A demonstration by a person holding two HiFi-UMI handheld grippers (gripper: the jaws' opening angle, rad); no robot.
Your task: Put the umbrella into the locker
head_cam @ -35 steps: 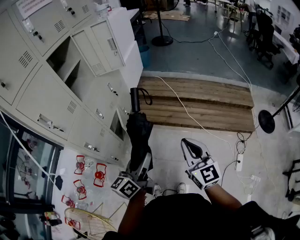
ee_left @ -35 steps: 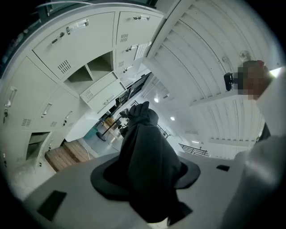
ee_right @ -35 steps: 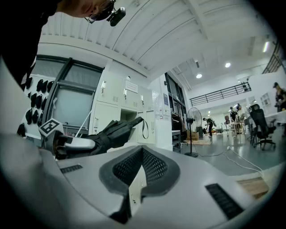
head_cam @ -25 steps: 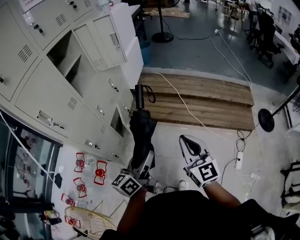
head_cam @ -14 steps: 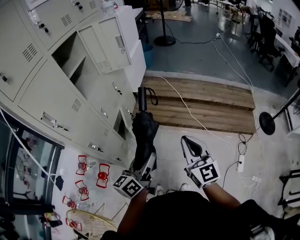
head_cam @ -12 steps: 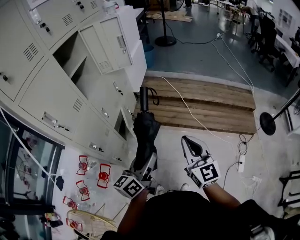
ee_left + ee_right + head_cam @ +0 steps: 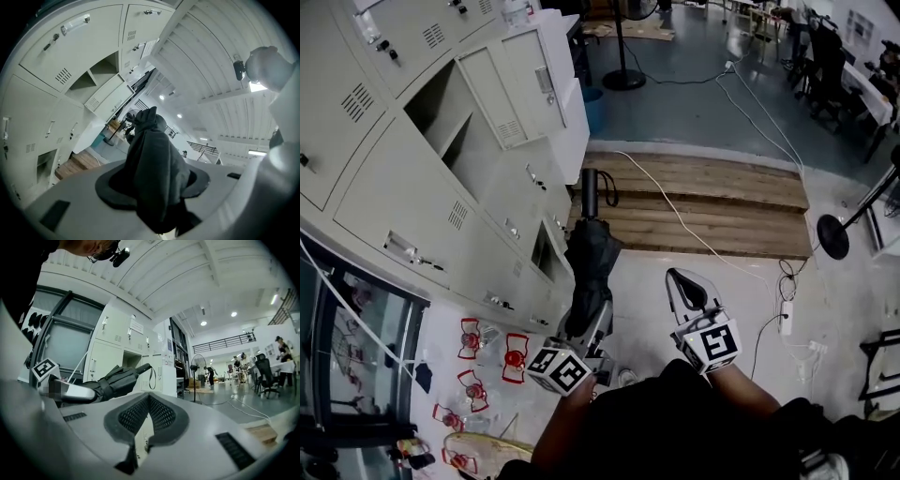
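Observation:
A folded black umbrella (image 7: 587, 258) points away from me, its straight handle and wrist loop (image 7: 592, 190) at the far end. My left gripper (image 7: 586, 322) is shut on the umbrella's folded canopy (image 7: 154, 168), which fills the space between its jaws. The umbrella is held about level beside the grey lockers (image 7: 412, 197). One locker compartment (image 7: 441, 117) stands open to the upper left, its door (image 7: 492, 94) swung out. My right gripper (image 7: 684, 284) is at the right of the umbrella, shut and holding nothing. In the right gripper view the umbrella (image 7: 117, 378) lies to the left of the shut right gripper (image 7: 149, 398).
A low wooden platform (image 7: 712, 211) lies ahead with a white cable (image 7: 675, 220) across it. A small lower locker door (image 7: 542, 253) hangs open next to the umbrella. Red objects (image 7: 487, 347) sit on the floor at left. A fan stand (image 7: 623, 75) and a power strip (image 7: 786, 319) are on the floor.
Both grippers have moved a little forward along the lockers, carrying the umbrella with them. The left grip on the umbrella is unchanged, and the right gripper stays shut.

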